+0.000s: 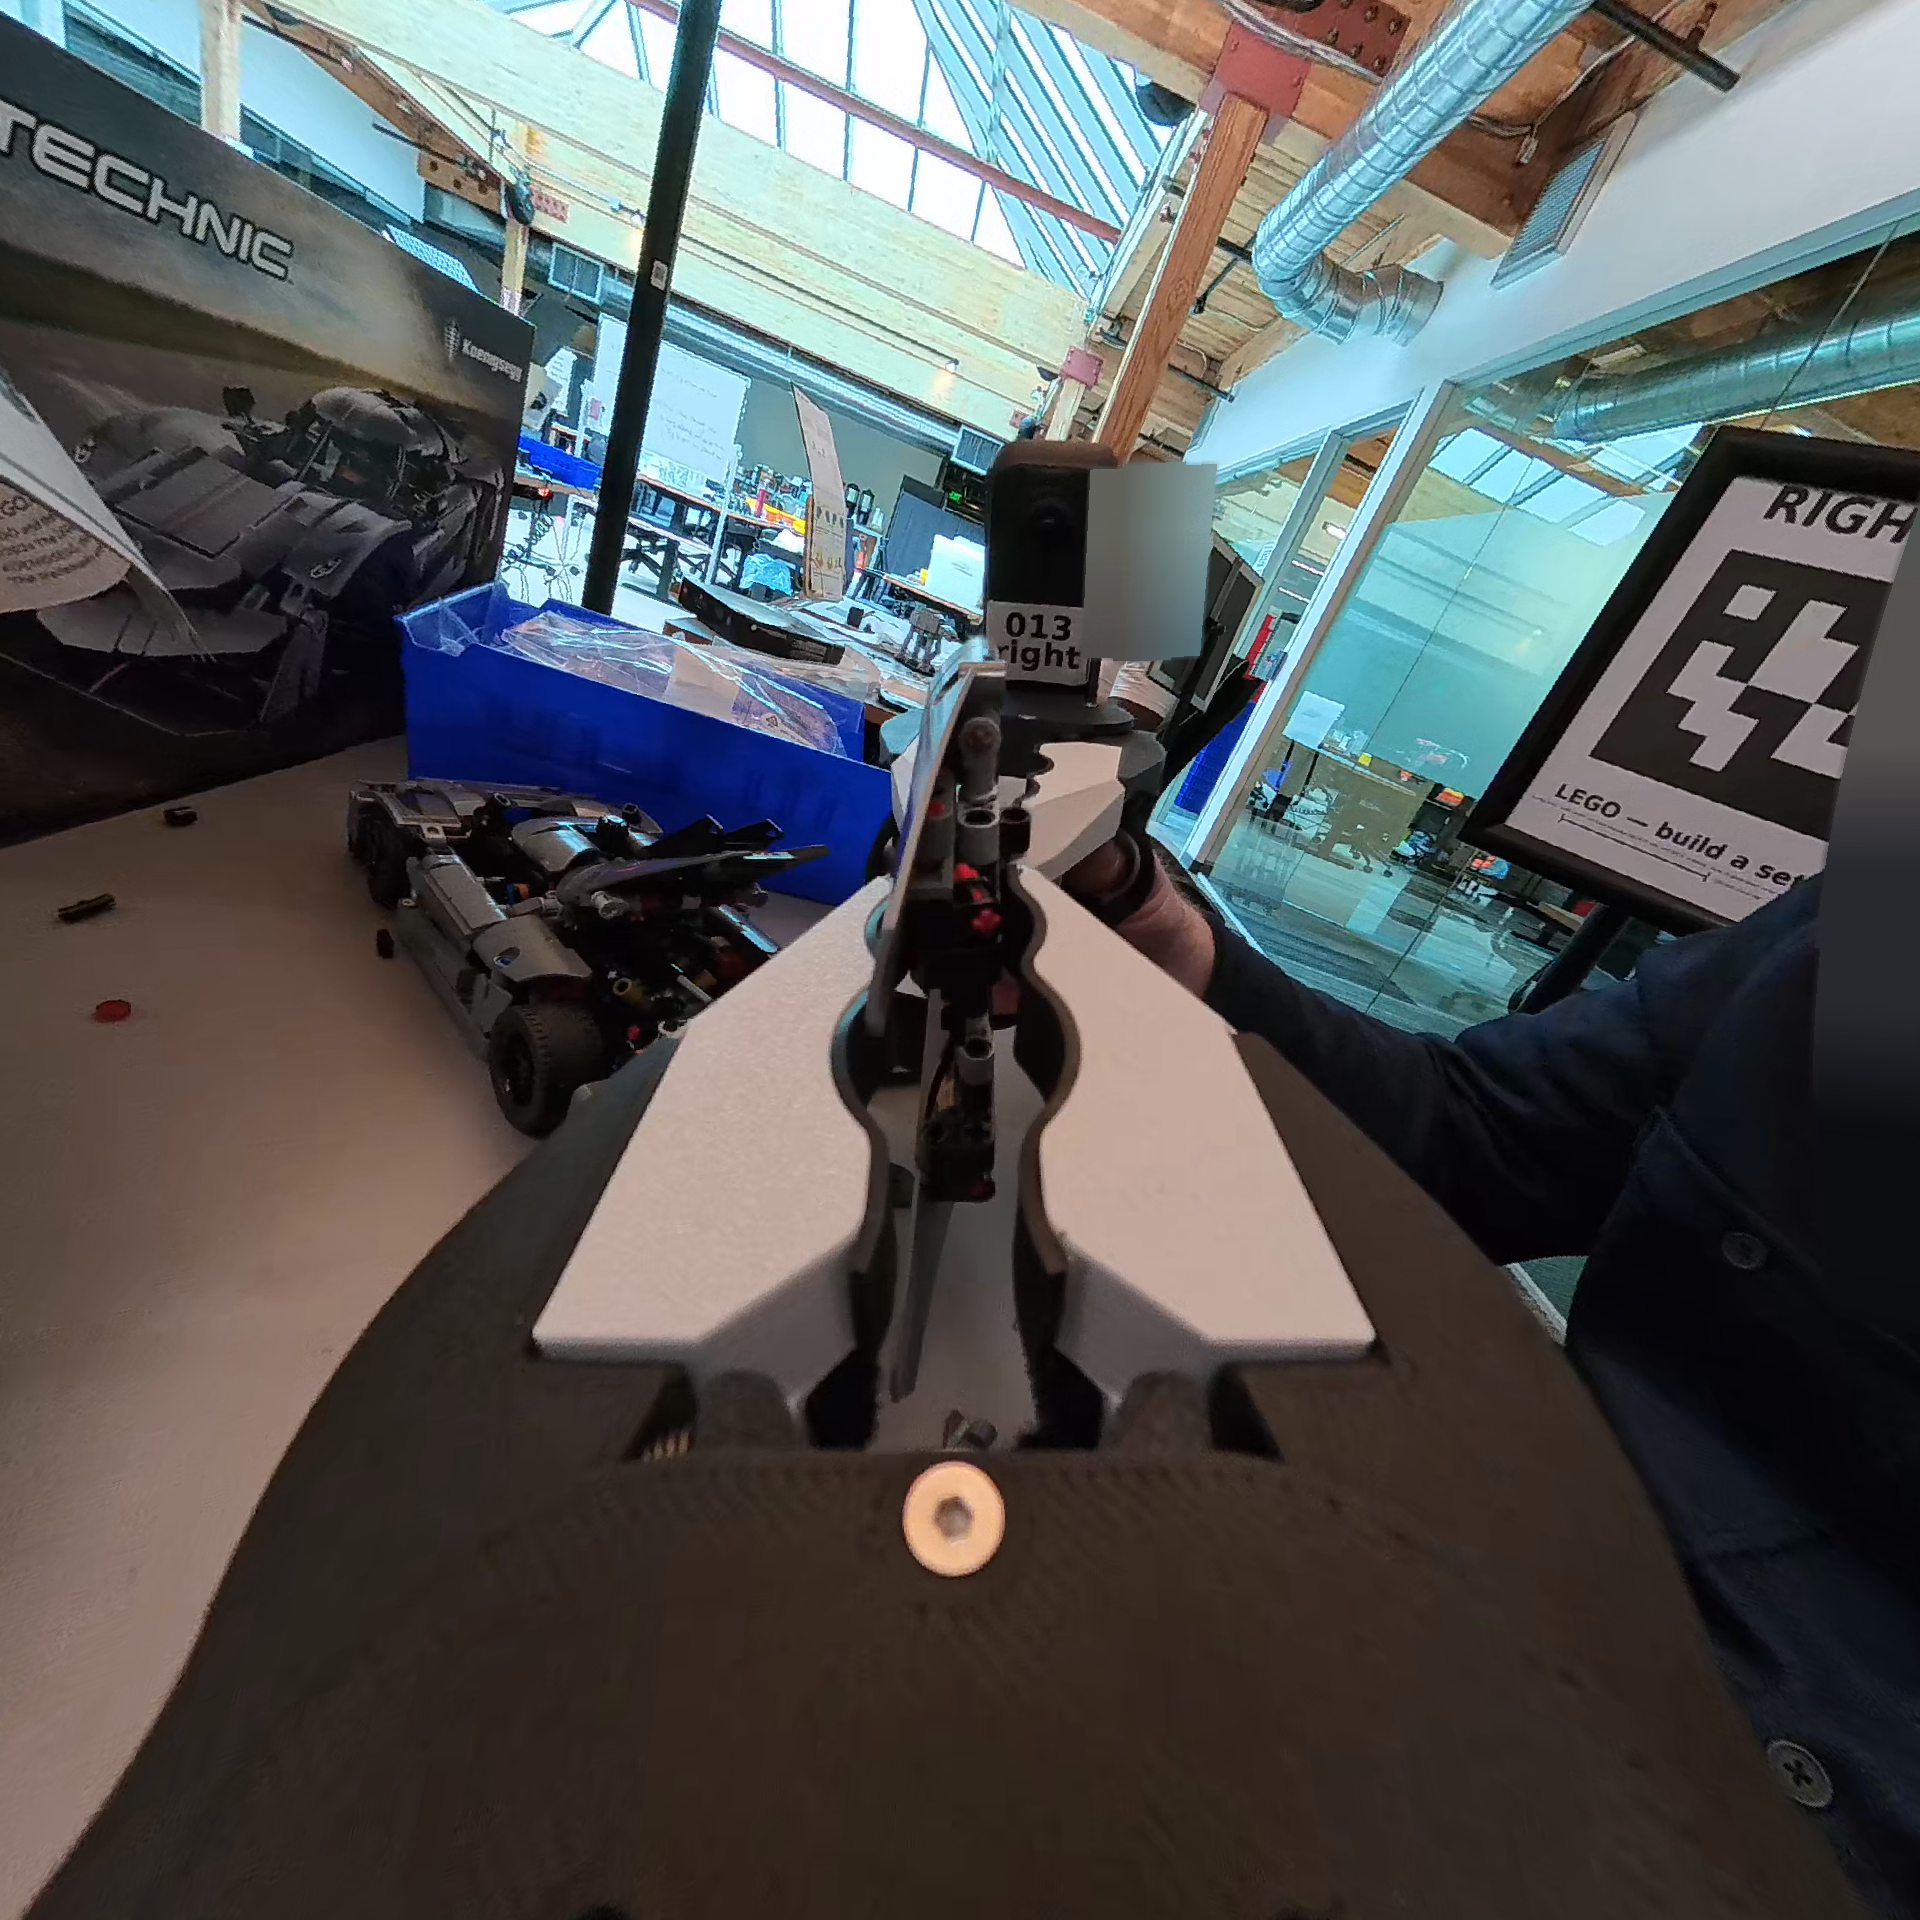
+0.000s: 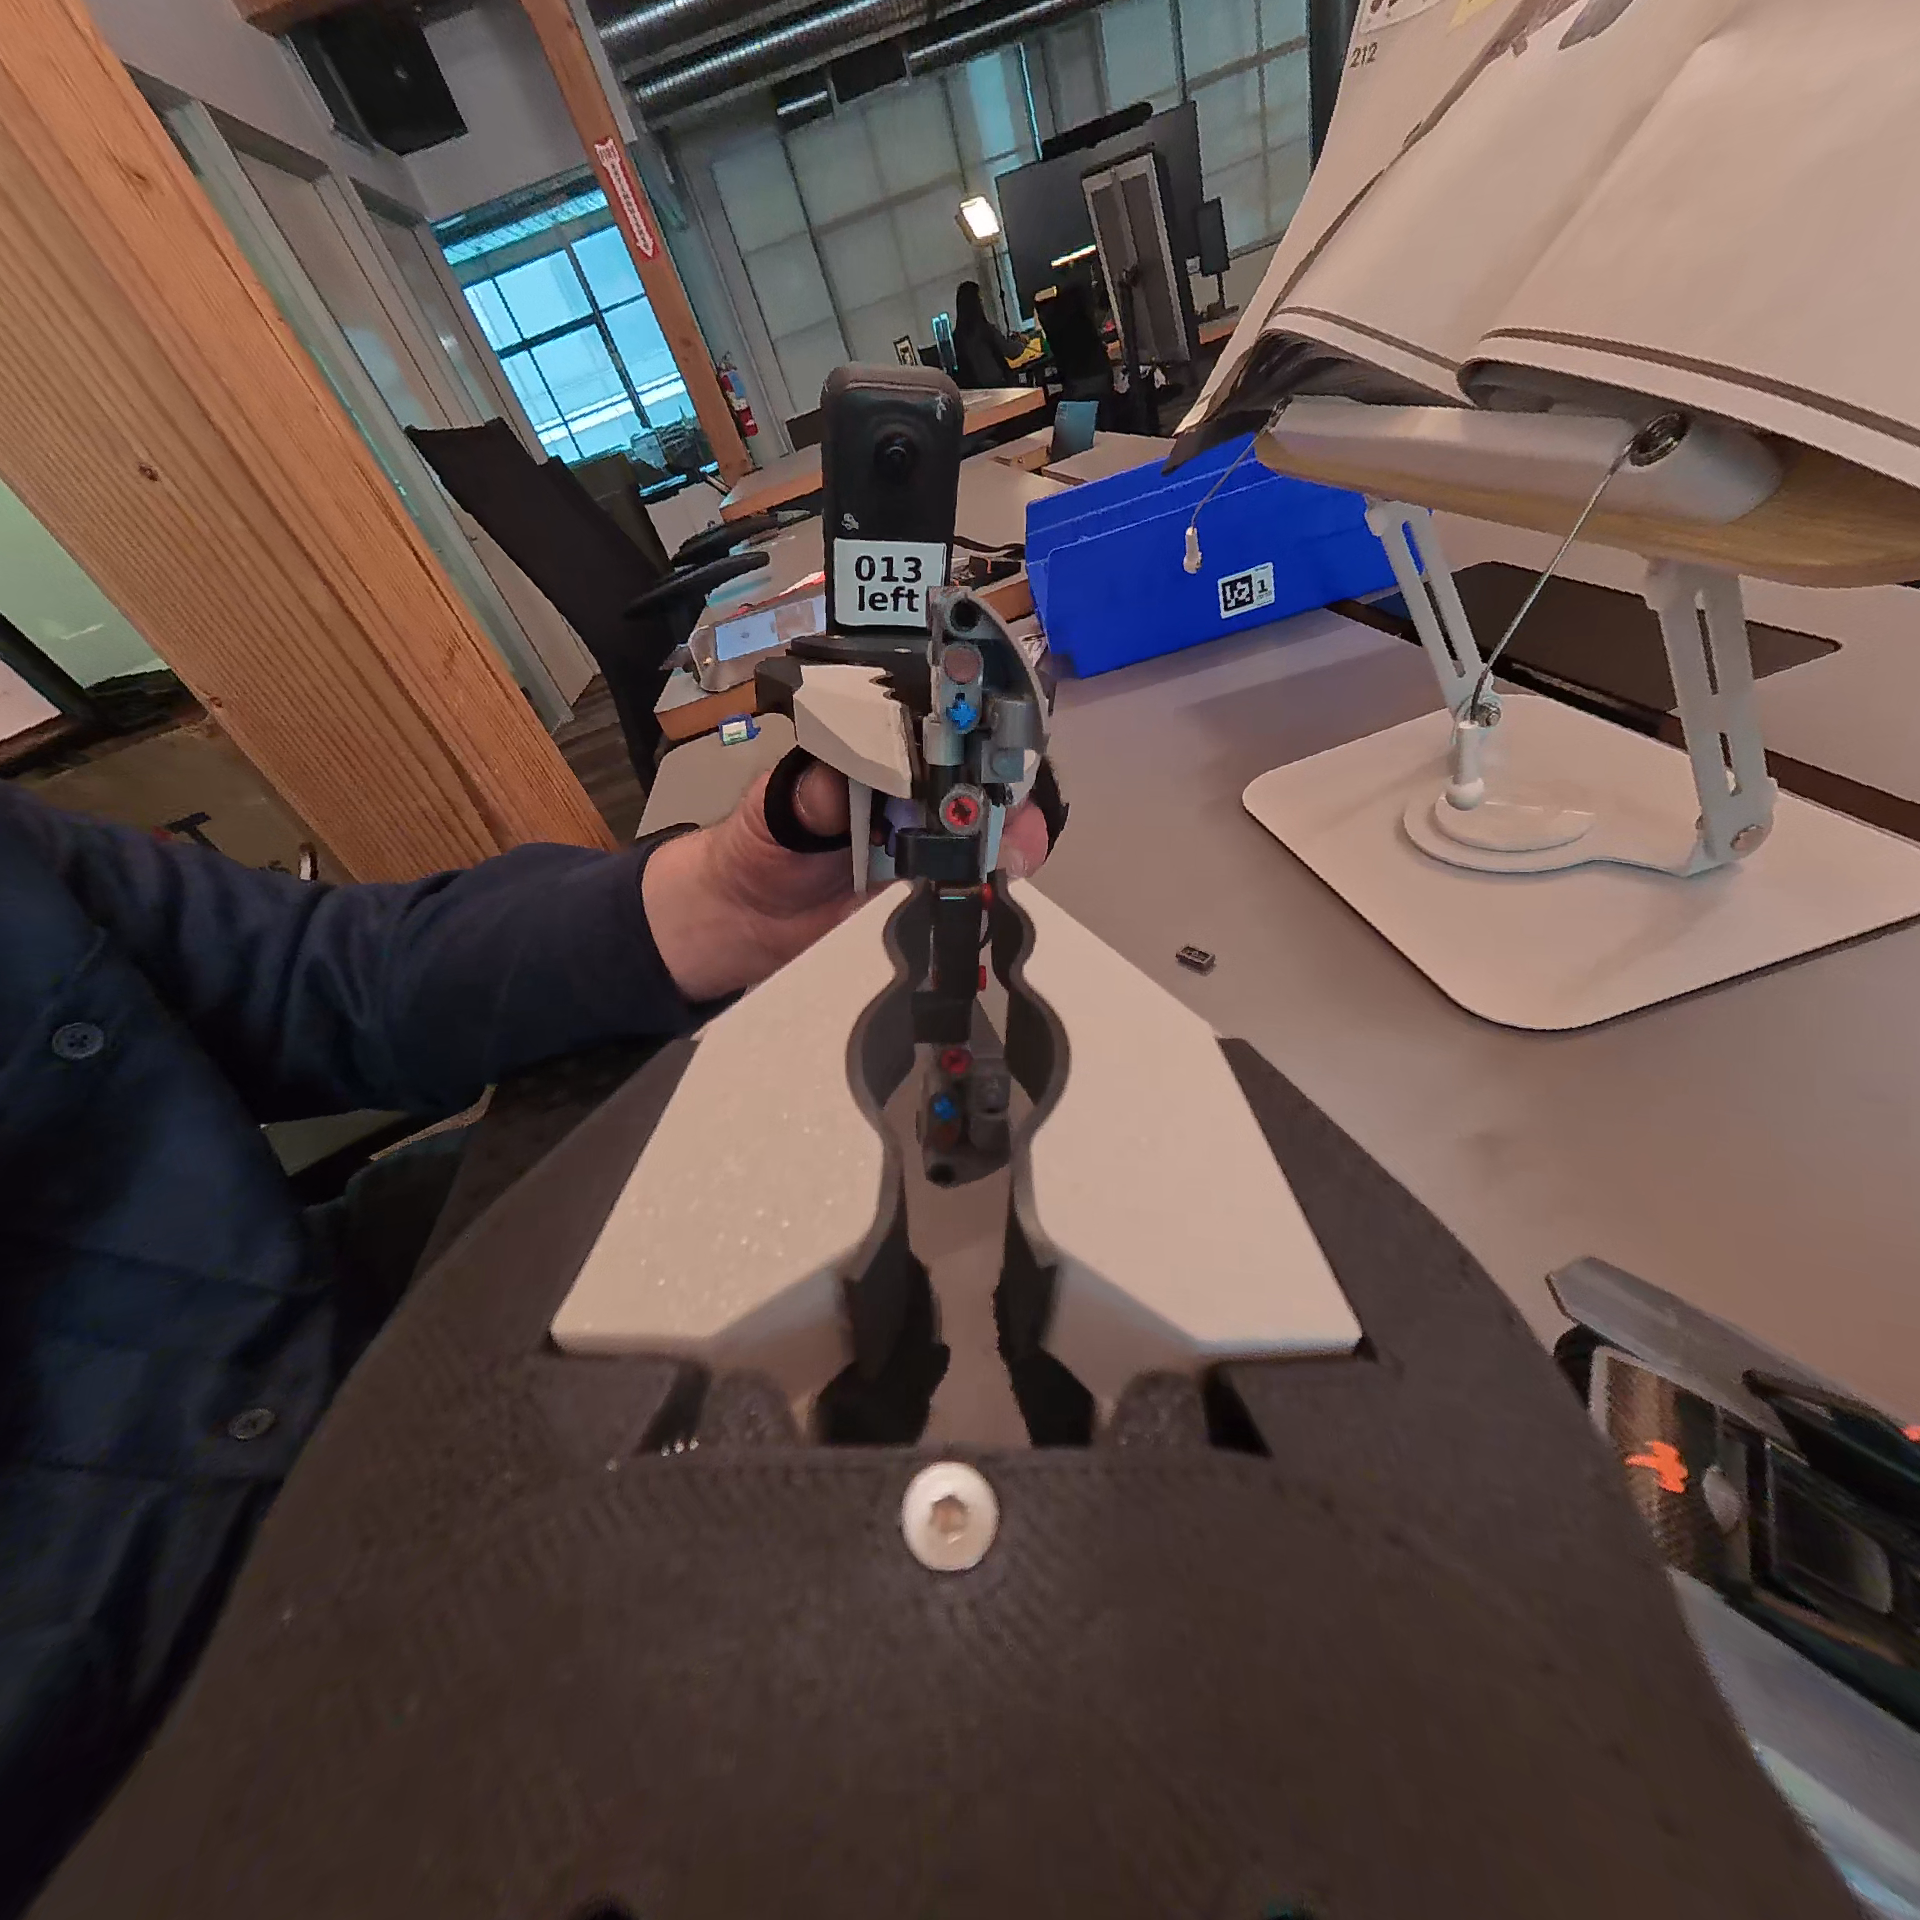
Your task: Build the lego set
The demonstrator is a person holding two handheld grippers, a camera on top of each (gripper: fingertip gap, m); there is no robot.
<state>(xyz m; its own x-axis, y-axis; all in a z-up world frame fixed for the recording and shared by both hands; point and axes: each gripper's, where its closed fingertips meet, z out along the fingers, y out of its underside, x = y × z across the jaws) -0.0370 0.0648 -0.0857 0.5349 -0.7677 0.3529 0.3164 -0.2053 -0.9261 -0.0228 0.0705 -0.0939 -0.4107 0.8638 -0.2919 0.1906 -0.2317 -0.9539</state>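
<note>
Left wrist view:
Left gripper: jaws pulled in close, pinched on the lego sub-assembly, a tall narrow grey and black piece with red pins, standing upright between the white fingers.
Right gripper: facing in from the far side, gripping the top end of the same piece; held in a hand.
Lego car: half-built, grey and black, parked on the white table to the left, just in front of the blue bin.
Loose bits: red stud and small dark pieces near the box.

Right wrist view:
Right gripper: jaws nearly together, clamped on the sub-assembly, held up off the table.
Left gripper: opposite, gripping the upper part; exact contact hard to make out, probably at the grey curved panel.
Booklet stand: white, on the right, open manual on top.
</note>
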